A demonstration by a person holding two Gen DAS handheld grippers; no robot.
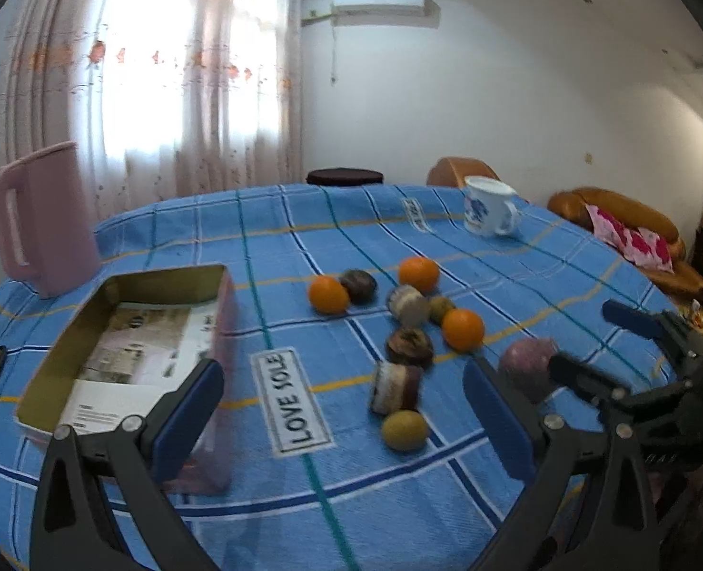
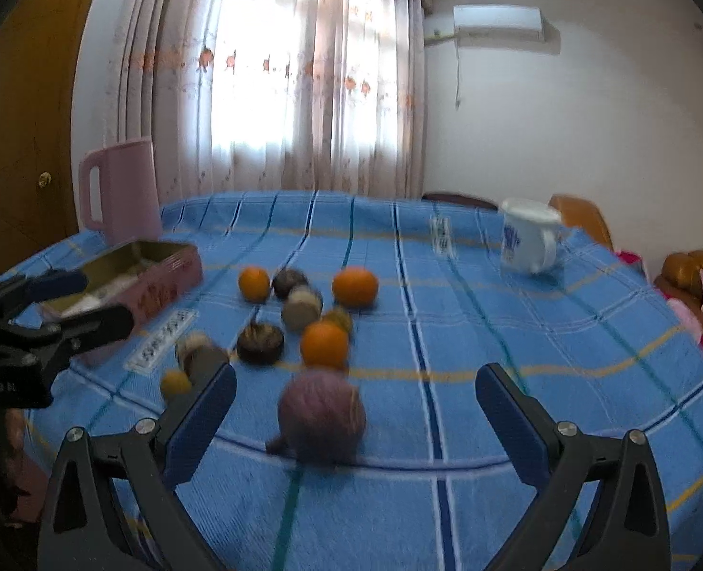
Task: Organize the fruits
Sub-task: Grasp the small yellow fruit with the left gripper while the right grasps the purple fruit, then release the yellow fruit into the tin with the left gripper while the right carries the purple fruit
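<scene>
Both grippers are hovering above the table [image 2: 565,333], which is wearing a blue plaid cloth, and neither is carrying anything. The left gripper [image 1: 344,404] is holding its fingers spread wide, aimed between the open box [image 1: 127,328] and the fruit; nothing is sitting between them. The right gripper [image 2: 356,409] is likewise standing wide open, with the purple round fruit [image 2: 321,421] lying on the cloth between its fingers but, as far as the blurred view allows, not touching either.

The fruits are lying loose in a cluster mid-table: three oranges [image 1: 328,294], several dark brownish pieces [image 1: 409,346], and a yellow-green one [image 1: 404,429] nearest the left gripper. The purple fruit is sitting apart, at the near right end of the group.

The box is lying open beside the cluster with only printed paper showing inside; it appears to be serving as the destination, and no fruit is in it. A pink pitcher [image 1: 42,223] and a white mug [image 1: 489,207] are standing well clear at the far edges.

Judgement: sorting is at its start. The right gripper's open stance around the purple fruit suggests it is lining up a first pick; a round fruit may roll if the closing is off-centre.
</scene>
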